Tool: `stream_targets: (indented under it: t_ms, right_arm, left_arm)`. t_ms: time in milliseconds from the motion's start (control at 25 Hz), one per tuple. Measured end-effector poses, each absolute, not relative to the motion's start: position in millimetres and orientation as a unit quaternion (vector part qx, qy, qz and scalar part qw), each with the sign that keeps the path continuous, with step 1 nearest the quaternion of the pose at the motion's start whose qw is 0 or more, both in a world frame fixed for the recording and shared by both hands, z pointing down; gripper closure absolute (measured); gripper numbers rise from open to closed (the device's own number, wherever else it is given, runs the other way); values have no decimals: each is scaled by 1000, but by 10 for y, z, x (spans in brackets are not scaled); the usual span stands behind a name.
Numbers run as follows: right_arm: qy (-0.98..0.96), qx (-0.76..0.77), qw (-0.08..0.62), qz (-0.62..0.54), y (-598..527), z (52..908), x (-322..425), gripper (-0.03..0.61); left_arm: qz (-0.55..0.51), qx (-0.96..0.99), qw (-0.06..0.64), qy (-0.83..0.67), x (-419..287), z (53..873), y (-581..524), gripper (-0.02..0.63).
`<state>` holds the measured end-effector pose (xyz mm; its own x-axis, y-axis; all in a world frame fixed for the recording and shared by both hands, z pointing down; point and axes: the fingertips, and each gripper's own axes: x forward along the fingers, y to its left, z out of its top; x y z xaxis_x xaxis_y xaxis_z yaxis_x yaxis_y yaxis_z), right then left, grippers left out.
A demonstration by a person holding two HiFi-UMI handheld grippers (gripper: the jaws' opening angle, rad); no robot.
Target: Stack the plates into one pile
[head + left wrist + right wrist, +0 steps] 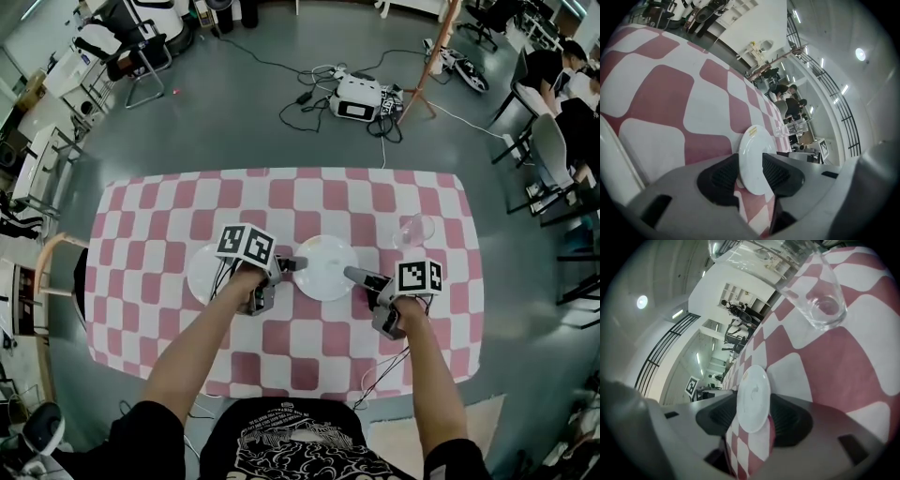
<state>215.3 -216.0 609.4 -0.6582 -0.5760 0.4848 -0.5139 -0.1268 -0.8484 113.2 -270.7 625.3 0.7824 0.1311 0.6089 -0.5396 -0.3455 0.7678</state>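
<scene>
Head view: checkered worktop (169,202). One white plate (202,274) lies at left, partly under the left wrist. Left tool (296,264) is clamped on the left rim of the centre plate (325,267). Right tool (351,274) is clamped on its right rim. Clear glass (413,231) stands further right, apart.

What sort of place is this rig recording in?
Likely a lab or open office with a dining setup staged in it. A checked-cloth table stands on a bare grey floor, a cabled box lies behind it, and office chairs line the edges.
</scene>
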Motion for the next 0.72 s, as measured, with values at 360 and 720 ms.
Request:
stream_targets:
  t_ms: [360,720]
  right_arm:
    - [639,-443,-14,-629,-2094,6252,2232,548]
    - [645,-428,-4,-633,-2170,6131,2072,549]
  left_arm:
    - [341,765,526,-148,993,6324,-2666,569]
    - [328,763,535,-155,832,6148,-2727,575]
